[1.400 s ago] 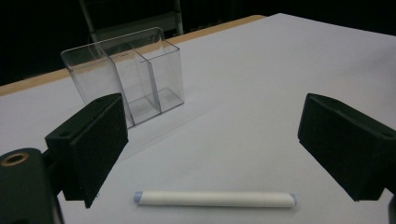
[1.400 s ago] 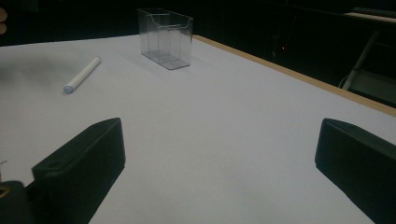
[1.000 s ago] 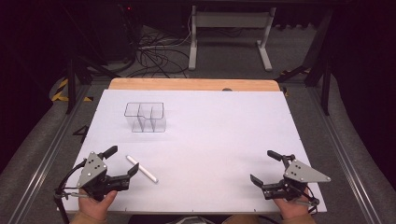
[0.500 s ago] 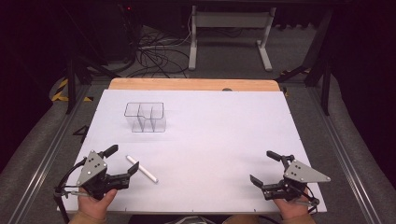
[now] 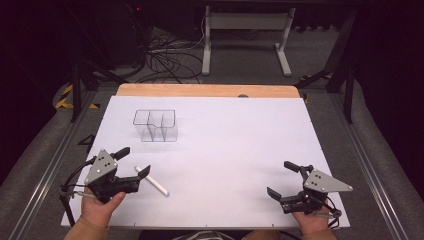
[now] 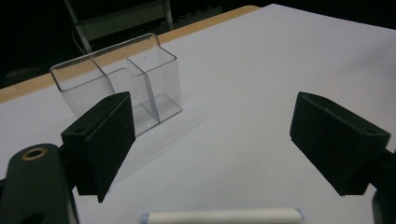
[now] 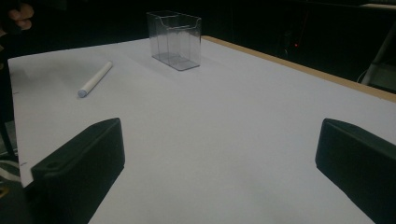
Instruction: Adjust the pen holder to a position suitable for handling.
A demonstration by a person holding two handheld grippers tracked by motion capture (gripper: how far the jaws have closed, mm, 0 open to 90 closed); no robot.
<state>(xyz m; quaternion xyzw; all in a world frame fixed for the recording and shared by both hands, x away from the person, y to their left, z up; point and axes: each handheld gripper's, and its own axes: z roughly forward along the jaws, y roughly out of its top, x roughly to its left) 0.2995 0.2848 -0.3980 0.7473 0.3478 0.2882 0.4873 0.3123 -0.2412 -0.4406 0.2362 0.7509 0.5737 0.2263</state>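
A white marker [image 5: 152, 181] lies flat on the white table sheet at the near left; it also shows in the left gripper view as the marker [image 6: 222, 216] and in the right gripper view as the marker [image 7: 95, 79]. My left gripper [image 5: 133, 163] stands open just left of it, with the marker's near end between the jaws, apart from both. A clear plastic box [image 5: 156, 125] with compartments stands empty farther back, seen too as the box [image 6: 121, 84] and the box [image 7: 175, 39]. My right gripper [image 5: 286, 179] is open at the near right, holding nothing.
The white sheet [image 5: 240, 140] covers most of the table, with a wooden strip [image 5: 200, 90] along the far edge. Metal rails run down both sides. Cables and a stand's legs [image 5: 245, 45] lie on the floor beyond.
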